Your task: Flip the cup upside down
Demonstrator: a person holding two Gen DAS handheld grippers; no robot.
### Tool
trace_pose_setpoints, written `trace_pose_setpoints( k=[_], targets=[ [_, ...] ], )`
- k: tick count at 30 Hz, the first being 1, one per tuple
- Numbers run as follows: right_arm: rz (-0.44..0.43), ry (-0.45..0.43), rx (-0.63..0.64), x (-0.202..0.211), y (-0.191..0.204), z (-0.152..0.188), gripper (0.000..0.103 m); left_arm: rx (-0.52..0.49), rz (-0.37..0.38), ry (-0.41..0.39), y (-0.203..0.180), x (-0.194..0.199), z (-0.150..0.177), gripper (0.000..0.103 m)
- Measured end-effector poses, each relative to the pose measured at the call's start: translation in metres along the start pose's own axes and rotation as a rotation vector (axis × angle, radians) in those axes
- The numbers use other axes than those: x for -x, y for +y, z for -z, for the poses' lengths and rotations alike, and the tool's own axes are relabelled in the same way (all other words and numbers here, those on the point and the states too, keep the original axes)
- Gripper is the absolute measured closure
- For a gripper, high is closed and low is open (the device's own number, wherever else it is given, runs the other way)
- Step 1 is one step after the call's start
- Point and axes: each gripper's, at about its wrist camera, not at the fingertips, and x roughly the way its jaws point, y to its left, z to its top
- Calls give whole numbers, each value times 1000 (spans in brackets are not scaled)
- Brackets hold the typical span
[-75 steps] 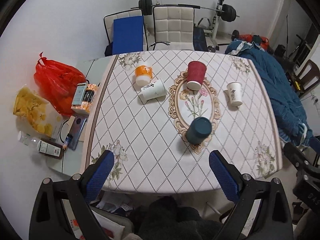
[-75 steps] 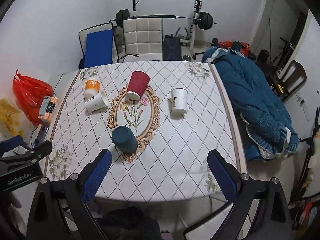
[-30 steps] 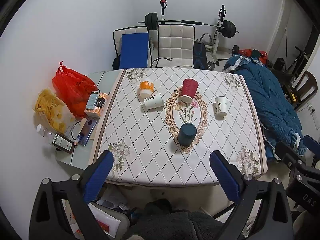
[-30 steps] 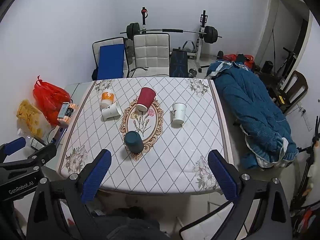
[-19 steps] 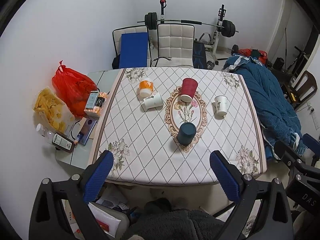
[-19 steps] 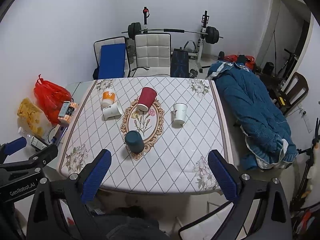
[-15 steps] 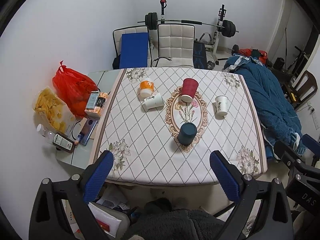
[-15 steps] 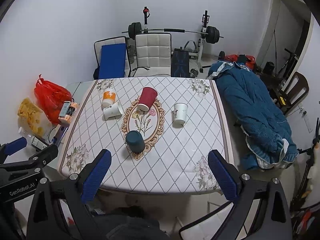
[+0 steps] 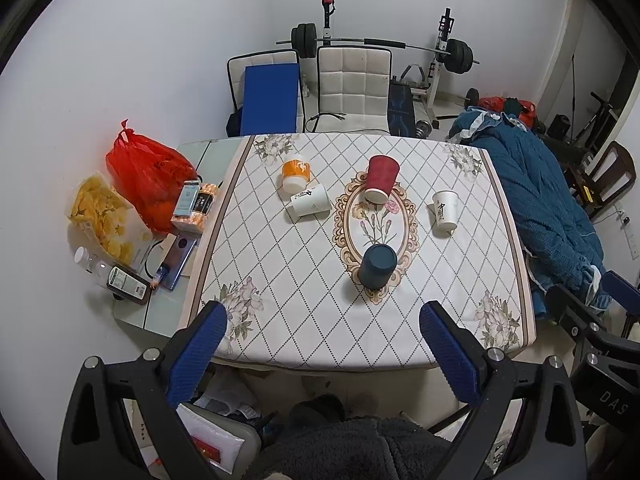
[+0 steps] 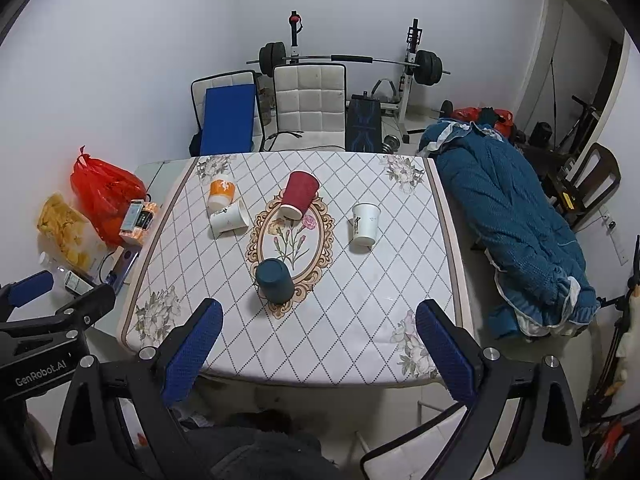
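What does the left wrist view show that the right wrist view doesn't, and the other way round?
Only the left wrist view shows the right gripper's body at its right edge, and the phone fully. Only the right wrist view shows the left gripper's body with its GenRobot label, and the doorway. Both show the table, dark blue cup, red cup, orange cup and two white cups.

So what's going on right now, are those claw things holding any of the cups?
Left gripper open, empty. Right gripper open, empty. Both back from table. Dark blue cup upside down on the oval pattern. Nothing in the way.
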Motion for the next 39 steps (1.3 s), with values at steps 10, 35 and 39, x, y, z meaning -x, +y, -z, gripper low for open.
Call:
trace_pose_setpoints(
  k=[10, 35, 39],
  targets=[
    [2, 2, 3, -1, -1, -1, 4, -1, -1, 2, 1, -1, 1, 4],
    [-9, 8, 10, -1, -6, -6, 4, 7, 1, 7, -3, -2, 0, 4],
    [-12, 9, 10, -1, -7, -6, 4, 7, 2, 7, -5, -2, -2, 4]
  ],
)
